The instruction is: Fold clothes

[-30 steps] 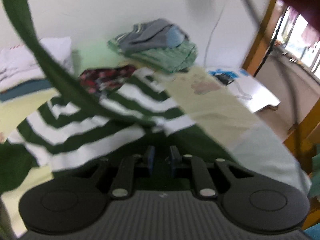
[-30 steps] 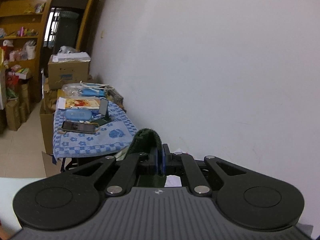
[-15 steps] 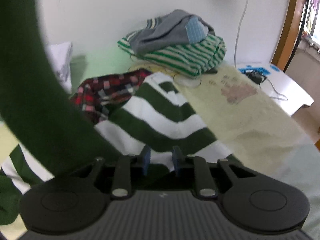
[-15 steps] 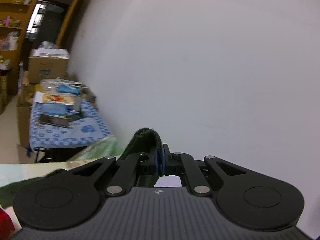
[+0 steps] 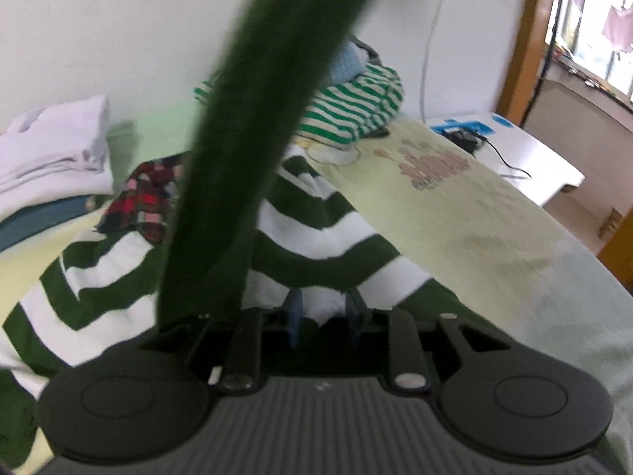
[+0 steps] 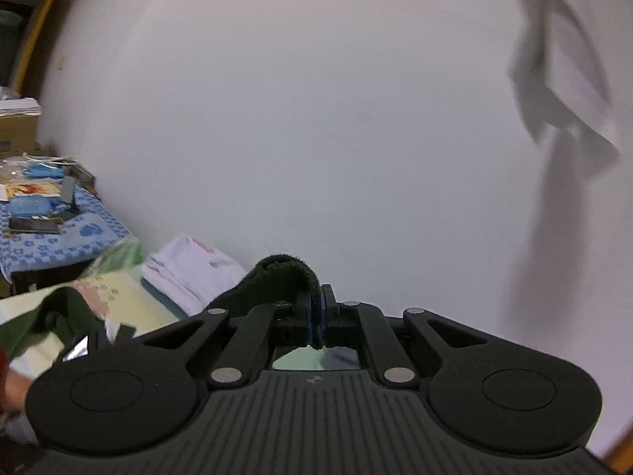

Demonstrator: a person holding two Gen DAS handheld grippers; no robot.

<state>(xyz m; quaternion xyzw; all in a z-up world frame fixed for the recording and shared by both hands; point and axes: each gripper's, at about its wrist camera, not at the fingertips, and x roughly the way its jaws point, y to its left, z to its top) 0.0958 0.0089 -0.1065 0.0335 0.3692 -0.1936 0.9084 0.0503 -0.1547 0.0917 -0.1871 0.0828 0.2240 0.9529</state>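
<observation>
My right gripper (image 6: 316,322) is pinched tight on the dark green hem of the striped sweater (image 5: 316,237), holding that edge up near the wall. The lifted green band crosses my left view. My left gripper (image 5: 321,316) has jaws opening, a white fold of the sweater between them. The sweater body lies on the bed (image 5: 494,217), beside a plaid garment (image 5: 146,198) and stacked clothes (image 5: 356,107).
</observation>
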